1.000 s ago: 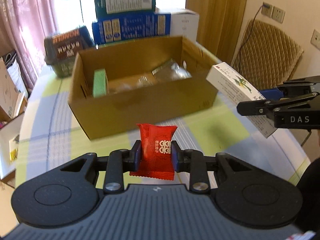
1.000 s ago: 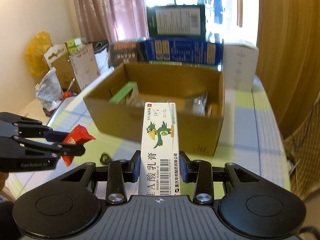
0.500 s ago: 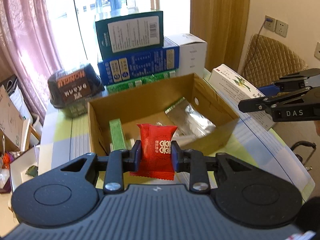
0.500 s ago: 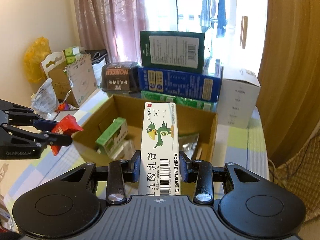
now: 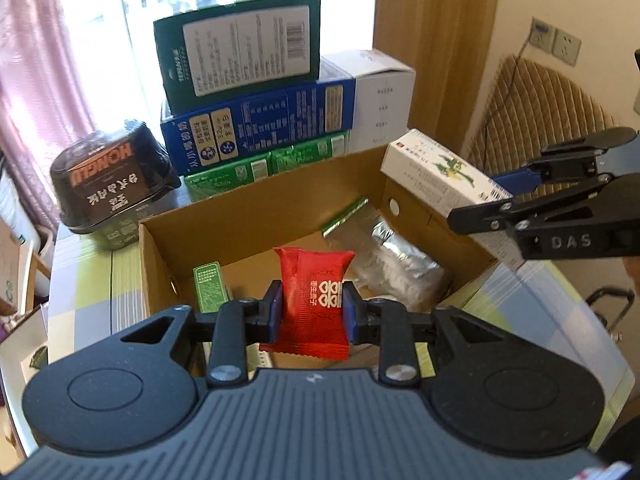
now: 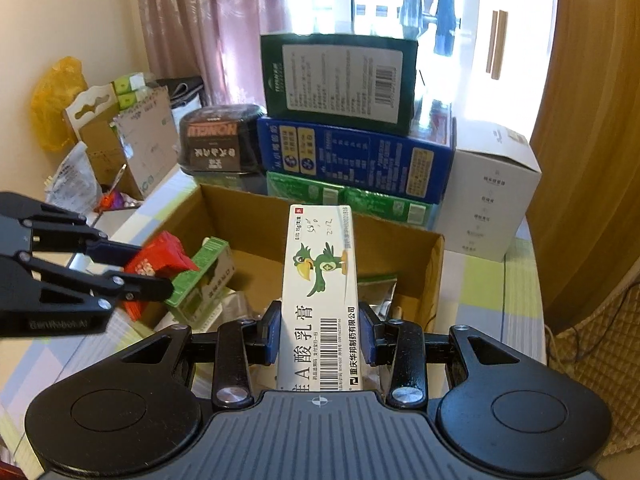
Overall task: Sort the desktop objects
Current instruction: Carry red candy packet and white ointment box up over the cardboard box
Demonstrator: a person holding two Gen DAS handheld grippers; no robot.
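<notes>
My left gripper [image 5: 312, 312] is shut on a red candy packet [image 5: 314, 296], held above the near left part of an open cardboard box [image 5: 260, 208]. My right gripper [image 6: 318, 334] is shut on a long white ointment box with a green parrot [image 6: 320, 280], above the box's near edge. From the left wrist view that white ointment box [image 5: 444, 172] hangs over the cardboard box's right wall. In the right wrist view the red packet [image 6: 158, 260] hovers over the cardboard box's [image 6: 400, 240] left side. A green carton [image 5: 208, 286] and a silver foil pouch [image 5: 392, 260] lie inside.
Behind the cardboard box stand stacked cartons: a dark green one [image 5: 240, 48], a blue one [image 5: 260, 128], green packs [image 5: 264, 168] and a white box [image 5: 384, 100]. A black noodle bowl [image 5: 112, 176] sits back left. A quilted chair [image 5: 540, 112] is to the right.
Both grippers have moved forward and higher with their loads, from in front of the cardboard box to above it. Each grip stays unchanged.
</notes>
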